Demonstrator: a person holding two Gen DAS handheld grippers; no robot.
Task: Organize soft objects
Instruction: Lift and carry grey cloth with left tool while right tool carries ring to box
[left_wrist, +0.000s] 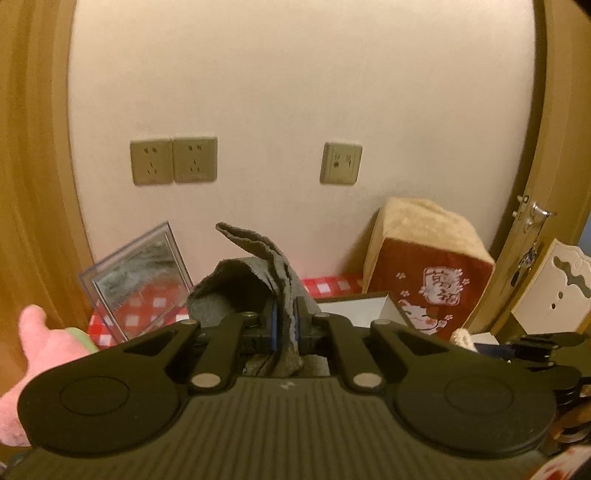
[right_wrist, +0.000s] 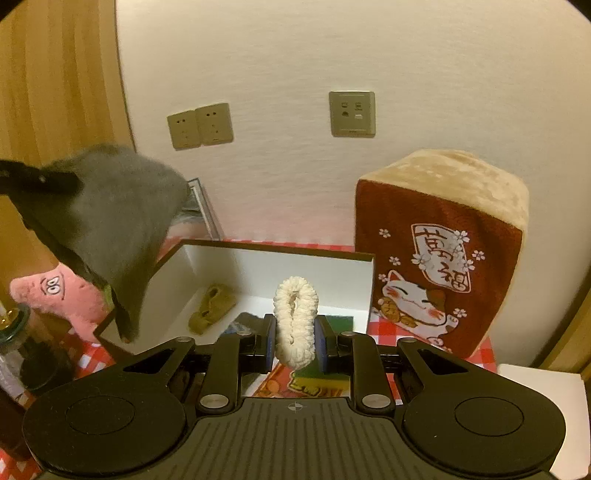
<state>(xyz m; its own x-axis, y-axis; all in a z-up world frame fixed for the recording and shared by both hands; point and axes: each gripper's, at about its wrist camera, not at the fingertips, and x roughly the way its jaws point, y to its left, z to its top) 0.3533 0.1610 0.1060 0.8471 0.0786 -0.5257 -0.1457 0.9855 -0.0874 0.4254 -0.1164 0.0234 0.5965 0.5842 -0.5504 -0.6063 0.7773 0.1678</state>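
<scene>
My left gripper (left_wrist: 285, 325) is shut on a grey cloth (left_wrist: 258, 266), held up in the air; the cloth (right_wrist: 110, 221) hangs over the left corner of the white box (right_wrist: 332, 273) in the right wrist view. My right gripper (right_wrist: 294, 341) is shut on a fluffy cream scrunchie (right_wrist: 295, 317), just in front of the box. Inside the box lie a tan sock-like item (right_wrist: 212, 308) and dark items. A pink star plush (right_wrist: 66, 299) lies left of the box; it also shows in the left wrist view (left_wrist: 33, 362).
A red cat-print cushion (right_wrist: 439, 258) stands right of the box on the red checked tablecloth (right_wrist: 384, 328). A clear frame (left_wrist: 136, 280) leans on the wall. A glass jar (right_wrist: 14, 332) stands at far left. A door (left_wrist: 532, 236) is at right.
</scene>
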